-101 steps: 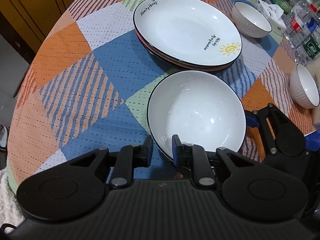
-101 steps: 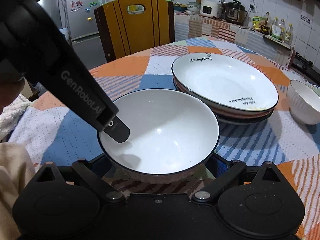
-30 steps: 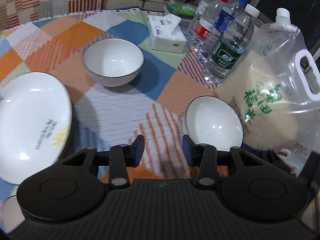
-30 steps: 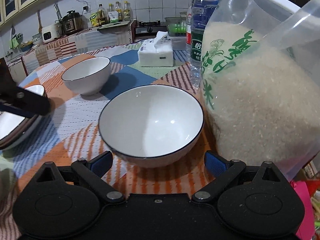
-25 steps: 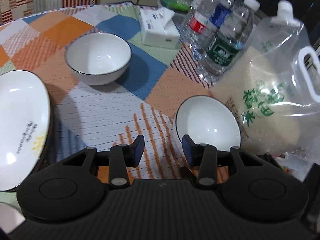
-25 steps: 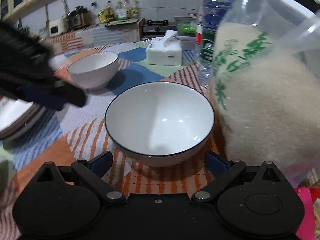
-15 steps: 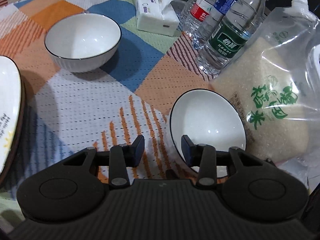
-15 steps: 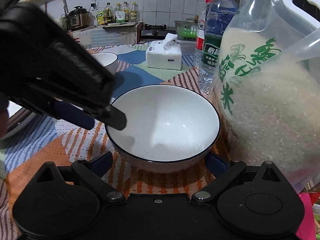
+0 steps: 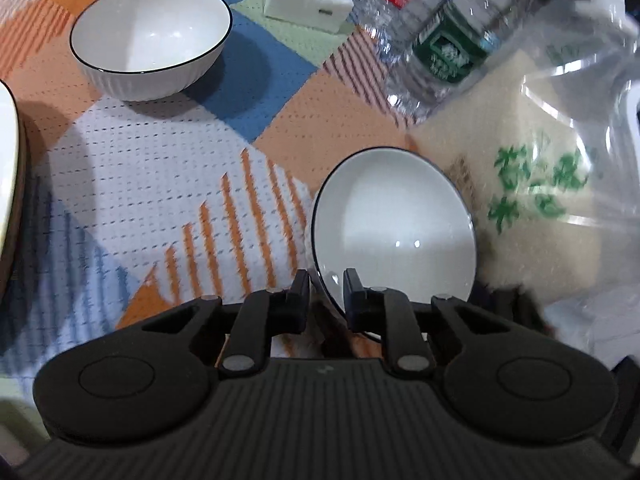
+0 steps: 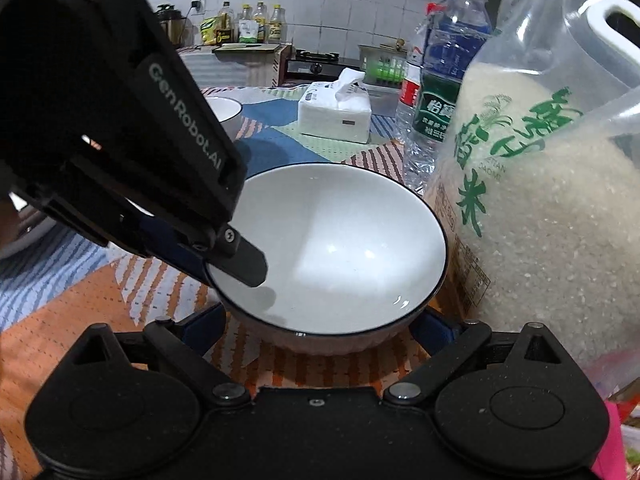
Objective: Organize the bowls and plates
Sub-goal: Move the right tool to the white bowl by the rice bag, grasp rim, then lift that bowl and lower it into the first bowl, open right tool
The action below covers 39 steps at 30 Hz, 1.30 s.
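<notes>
Pinching the near bowl (image 9: 394,236)'s rim at lower centre, left tongs (image 9: 326,294) clamp it; right tongs (image 10: 320,330) gape around its base

The worktop (image 9: 168,168) is covered by a patchwork cloth of orange, blue, white and pale green squares; on it stand a near white bowl (image 9: 394,236) just beside a bag of rice (image 10: 540,208), a far white bowl (image 9: 150,40), a tissue box (image 10: 334,114), clear water bottles (image 10: 444,92), and, at the left edge, stacked plates (image 9: 8,184).
</notes>
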Available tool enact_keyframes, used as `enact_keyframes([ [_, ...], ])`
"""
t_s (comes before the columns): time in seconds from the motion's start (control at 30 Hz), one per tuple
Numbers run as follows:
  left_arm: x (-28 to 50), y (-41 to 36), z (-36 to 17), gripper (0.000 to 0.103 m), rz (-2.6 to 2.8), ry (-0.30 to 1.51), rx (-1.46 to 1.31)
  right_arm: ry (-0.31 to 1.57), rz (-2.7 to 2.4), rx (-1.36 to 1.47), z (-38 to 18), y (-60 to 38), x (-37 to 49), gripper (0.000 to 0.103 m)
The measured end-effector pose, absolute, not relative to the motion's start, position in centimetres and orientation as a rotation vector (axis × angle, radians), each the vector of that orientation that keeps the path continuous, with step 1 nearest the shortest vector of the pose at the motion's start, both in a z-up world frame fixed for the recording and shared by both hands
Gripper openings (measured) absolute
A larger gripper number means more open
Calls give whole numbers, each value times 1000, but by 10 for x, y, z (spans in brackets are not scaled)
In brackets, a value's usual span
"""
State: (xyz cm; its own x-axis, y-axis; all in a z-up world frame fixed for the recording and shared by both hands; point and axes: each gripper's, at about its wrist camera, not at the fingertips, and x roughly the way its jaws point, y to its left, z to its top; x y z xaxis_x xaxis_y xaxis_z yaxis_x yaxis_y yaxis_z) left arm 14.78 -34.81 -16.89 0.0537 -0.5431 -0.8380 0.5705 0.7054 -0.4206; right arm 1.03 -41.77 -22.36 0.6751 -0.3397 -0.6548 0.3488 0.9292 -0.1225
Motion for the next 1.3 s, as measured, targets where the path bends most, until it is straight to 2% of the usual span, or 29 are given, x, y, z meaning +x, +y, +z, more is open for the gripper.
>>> enact_keyframes([
  [0.33, 148, -318, -148, 16, -805, 1299, 63, 725, -273, -72, -210, -396, 2, 98],
  [0.8, 127, -272, -86, 16, -726, 1265, 146, 679, -116, -145, -167, -355, -5, 99],
  [1.1, 115, -201, -39, 16, -700, 1215, 88, 614, -29, -183, -129, -312, -9, 100],
  [1.3, 117, -148, -26, 16, -652, 1221, 49, 578, 65, -188, -110, -275, -7, 100],
])
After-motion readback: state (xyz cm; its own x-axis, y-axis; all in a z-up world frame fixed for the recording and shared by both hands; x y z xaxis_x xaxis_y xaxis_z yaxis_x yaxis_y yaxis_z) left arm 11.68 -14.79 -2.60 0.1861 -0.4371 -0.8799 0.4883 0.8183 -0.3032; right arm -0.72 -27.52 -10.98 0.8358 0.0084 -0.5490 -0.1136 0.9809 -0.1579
